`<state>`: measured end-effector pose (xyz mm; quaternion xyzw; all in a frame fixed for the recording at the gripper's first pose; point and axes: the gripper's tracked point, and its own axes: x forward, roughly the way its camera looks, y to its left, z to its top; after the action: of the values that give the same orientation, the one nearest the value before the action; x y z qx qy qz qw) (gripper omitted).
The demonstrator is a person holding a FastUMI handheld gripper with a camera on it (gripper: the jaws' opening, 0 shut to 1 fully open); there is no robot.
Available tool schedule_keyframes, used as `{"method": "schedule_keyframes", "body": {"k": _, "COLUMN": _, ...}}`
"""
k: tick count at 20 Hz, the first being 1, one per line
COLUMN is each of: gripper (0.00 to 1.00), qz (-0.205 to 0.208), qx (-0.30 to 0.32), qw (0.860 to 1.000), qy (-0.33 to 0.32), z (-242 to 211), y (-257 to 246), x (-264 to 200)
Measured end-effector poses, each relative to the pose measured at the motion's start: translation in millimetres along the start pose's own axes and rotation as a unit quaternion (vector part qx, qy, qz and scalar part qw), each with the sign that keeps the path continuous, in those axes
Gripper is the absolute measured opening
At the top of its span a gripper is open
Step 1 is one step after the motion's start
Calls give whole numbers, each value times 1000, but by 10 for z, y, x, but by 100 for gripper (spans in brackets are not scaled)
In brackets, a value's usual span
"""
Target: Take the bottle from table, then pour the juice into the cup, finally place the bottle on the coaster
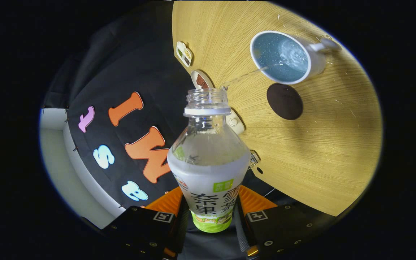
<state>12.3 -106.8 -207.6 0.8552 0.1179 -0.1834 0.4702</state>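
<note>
Pouring stage. The gripper [211,213] is clamping the bottle [209,169] by its lower body, both fingers pressing on its labelled sides, and is holding it tipped toward the table [330,155]. A thin stream [246,75] is leaving the uncapped mouth and is arcing over the near rim into the cup [281,57], which is standing beyond the bottle and is already holding frothing liquid. The dark round coaster [284,101] is lying bare on the wood just beside the cup, between it and the bottle neck. Several small flat items [184,53] are sitting along the table edge near the booth wall.

Risks, as judged: the stream is entering close to the cup's near rim, so any drop in tilt is likely to let it fall short onto the table or the coaster. Steeper tipping is risking a surge and overflow. A wet, smooth bottle could also be slipping within the grip.
</note>
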Motion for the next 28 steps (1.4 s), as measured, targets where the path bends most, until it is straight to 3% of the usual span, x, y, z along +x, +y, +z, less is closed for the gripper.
{"method": "schedule_keyframes", "body": {"k": 10, "gripper": 59, "qz": 14, "qx": 19, "qw": 1000, "qy": 4, "z": -23, "y": 97, "x": -40}}
{"method": "schedule_keyframes", "body": {"k": 16, "gripper": 59, "qz": 8, "qx": -4, "qw": 1000, "qy": 2, "z": 5, "y": -62, "x": -4}}
{"method": "schedule_keyframes", "body": {"k": 23, "gripper": 59, "qz": 2, "qx": -154, "qw": 988, "qy": -23, "z": 129, "y": -106, "x": -27}}
{"method": "schedule_keyframes", "body": {"k": 28, "gripper": 59, "qz": -15, "qx": -287, "qw": 957, "qy": -40, "z": 180, "y": -189, "x": -1}}
